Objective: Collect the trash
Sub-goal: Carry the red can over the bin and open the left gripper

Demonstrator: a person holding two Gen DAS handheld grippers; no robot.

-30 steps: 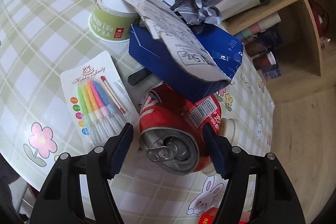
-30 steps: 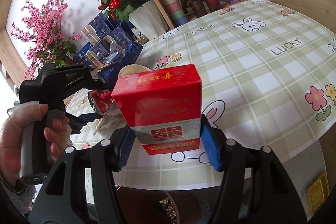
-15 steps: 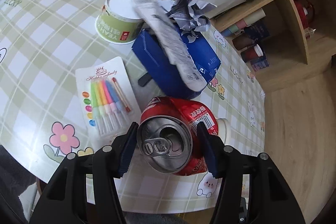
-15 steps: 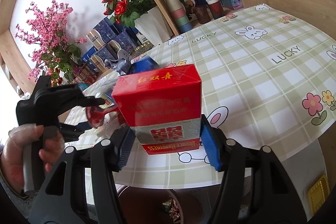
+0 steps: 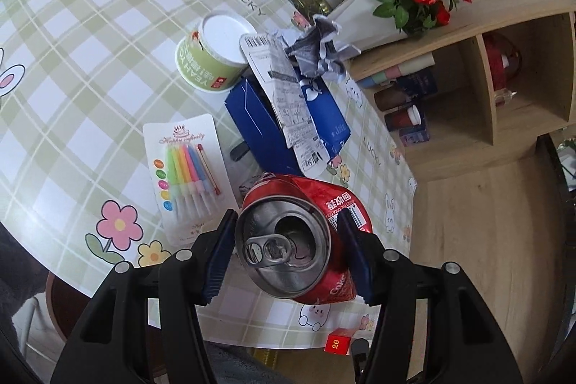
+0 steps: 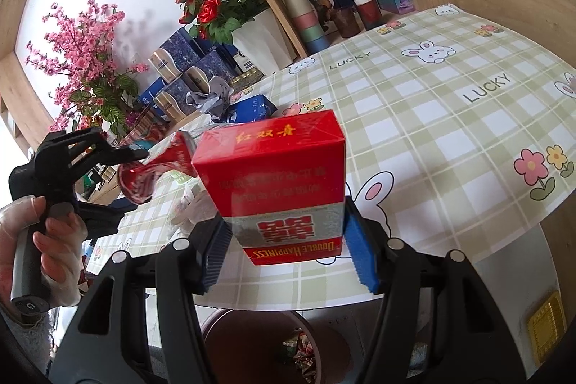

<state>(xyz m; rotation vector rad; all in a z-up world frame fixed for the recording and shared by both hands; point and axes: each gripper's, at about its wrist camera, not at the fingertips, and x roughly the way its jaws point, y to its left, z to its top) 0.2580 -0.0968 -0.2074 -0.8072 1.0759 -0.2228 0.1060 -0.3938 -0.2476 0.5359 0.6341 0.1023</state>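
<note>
My left gripper [image 5: 286, 256] is shut on a dented red cola can [image 5: 302, 240] and holds it above the table's near edge. The can [image 6: 144, 177] and the left gripper [image 6: 90, 175] also show in the right wrist view, at the left. My right gripper [image 6: 284, 243] is shut on a red Double Happiness cigarette pack [image 6: 273, 175], held just off the table's edge above a brown bin [image 6: 262, 344] with some trash in it. On the checked tablecloth [image 5: 72, 67] lie a blue carton [image 5: 284, 128], a torn wrapper [image 5: 288, 99] and crumpled paper [image 5: 316, 53].
A green paper bowl [image 5: 212, 60] and a candle pack [image 5: 189, 171] lie on the table. Rose pot [image 5: 378, 20], boxes and a shelf with cups [image 5: 406, 96] stand behind. Pink blossom branches [image 6: 82, 60] stand at the left. A gold item [image 6: 547, 319] lies on the floor.
My left gripper closed on the cola can and lifted it up and back from the table. My right gripper stayed almost still with the cigarette pack.
</note>
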